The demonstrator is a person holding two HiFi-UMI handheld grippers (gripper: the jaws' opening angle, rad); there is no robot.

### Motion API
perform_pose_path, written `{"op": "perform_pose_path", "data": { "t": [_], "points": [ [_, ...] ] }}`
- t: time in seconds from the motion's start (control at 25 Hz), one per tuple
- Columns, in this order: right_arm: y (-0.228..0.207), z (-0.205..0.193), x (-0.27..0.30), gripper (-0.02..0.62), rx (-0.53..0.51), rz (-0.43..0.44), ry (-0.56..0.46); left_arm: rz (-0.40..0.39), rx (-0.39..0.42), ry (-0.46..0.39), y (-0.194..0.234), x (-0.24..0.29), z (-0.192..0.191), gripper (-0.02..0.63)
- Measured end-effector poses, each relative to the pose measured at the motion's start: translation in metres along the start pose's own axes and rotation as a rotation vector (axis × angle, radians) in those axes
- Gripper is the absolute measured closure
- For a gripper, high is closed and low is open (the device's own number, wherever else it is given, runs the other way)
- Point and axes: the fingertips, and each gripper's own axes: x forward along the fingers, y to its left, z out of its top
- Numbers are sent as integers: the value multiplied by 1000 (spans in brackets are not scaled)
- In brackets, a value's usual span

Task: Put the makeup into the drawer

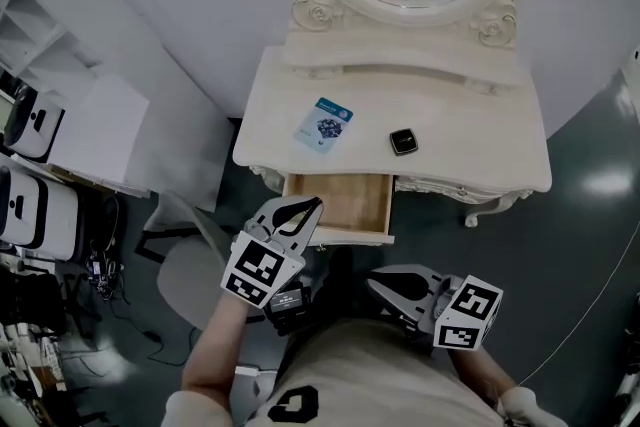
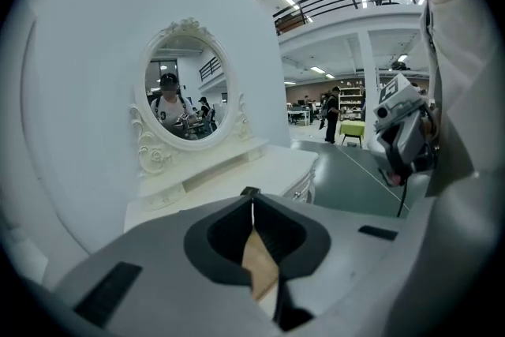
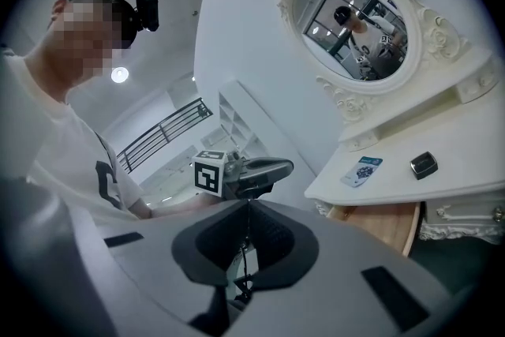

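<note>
Flat blue-white packet (image 1: 324, 125) laid diagonally on cream counter (image 1: 480, 135), square black compact (image 1: 403, 142) beside; wooden drawer (image 1: 345, 200) pulled open; left gripper (image 1: 311, 207), right gripper (image 1: 374, 284) closed, empty.

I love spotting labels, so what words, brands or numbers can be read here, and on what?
No text is readable.
Blue packet on the dressing table: print too small.
Black compact: no lettering visible.
Shirt: one large dark glyph, partly hidden.
Left tongs and right tongs: cubes bear black-and-white square patterns, no words.
</note>
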Motion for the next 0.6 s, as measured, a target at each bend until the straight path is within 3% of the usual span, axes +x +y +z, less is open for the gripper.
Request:
{"op": "perform_pose_path", "data": {
  "t": [0.16, 0.2, 0.28, 0.32, 0.6],
  "points": [
    [-18, 9, 8, 568, 5, -55, 5, -12, 48, 27, 20, 25, -15, 546],
    [-21, 12, 12, 568, 5, -64, 9, -24, 54, 40, 24, 31, -19, 523],
    [-28, 16, 20, 568, 14, -72, 21, -52, 57, 69, 33, 44, -28, 365],
    [-30, 17, 24, 568, 19, -73, 28, -65, 59, 82, 38, 51, -32, 321],
    [-47, 20, 49, 567, 57, -80, 62, -124, 154, 227, 64, 104, -77, 252]
  ]
}}
